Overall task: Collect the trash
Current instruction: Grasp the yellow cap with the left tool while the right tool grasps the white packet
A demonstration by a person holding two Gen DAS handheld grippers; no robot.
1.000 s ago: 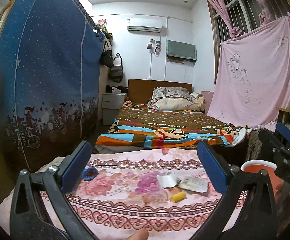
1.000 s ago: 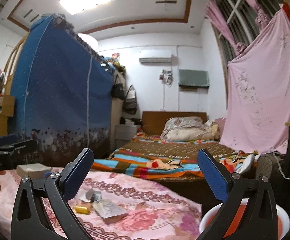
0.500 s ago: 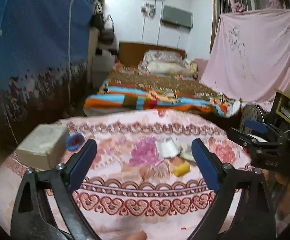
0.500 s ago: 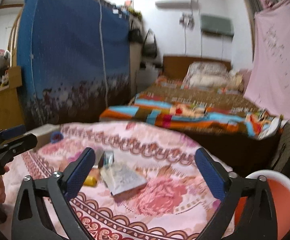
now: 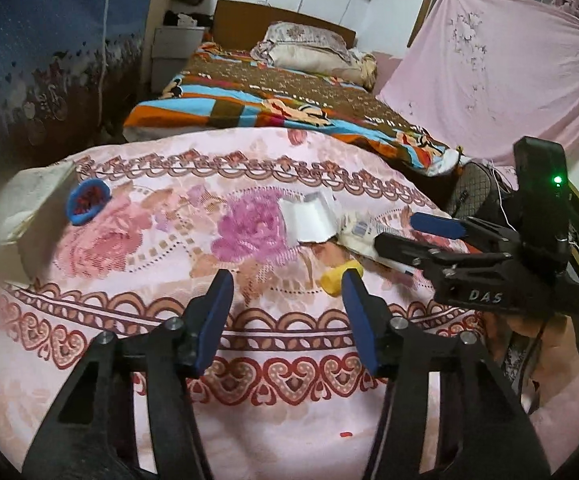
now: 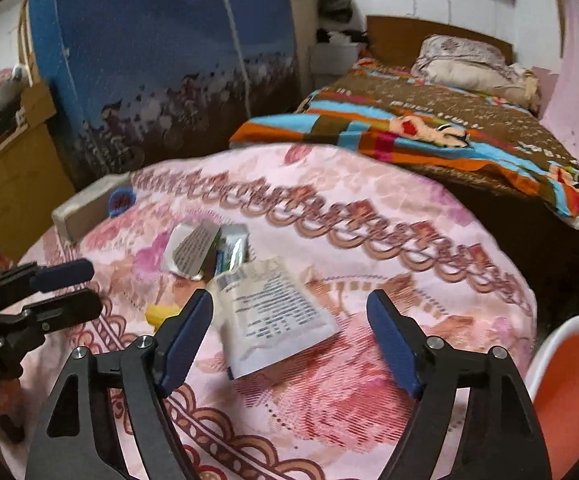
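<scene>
Trash lies on a pink floral tablecloth (image 5: 249,352): a white torn wrapper (image 5: 309,222), a white printed sachet (image 6: 273,308), a small foil packet (image 6: 235,246), a yellow cap (image 5: 339,276) and a blue cap (image 5: 87,202). My left gripper (image 5: 287,310) is open, low over the cloth, its right finger just in front of the yellow cap. My right gripper (image 6: 291,330) is open, with the sachet between its fingers. The right gripper also shows in the left wrist view (image 5: 421,236).
A white tissue box (image 5: 25,216) sits at the cloth's left edge. An orange and white bin (image 6: 569,384) stands right of the table. A bed with a striped blanket (image 5: 289,108) lies beyond, a blue wardrobe (image 6: 161,60) to the left.
Both grippers have tilted down and moved in toward the trash on the cloth. Both jaws have narrowed but stay open.
</scene>
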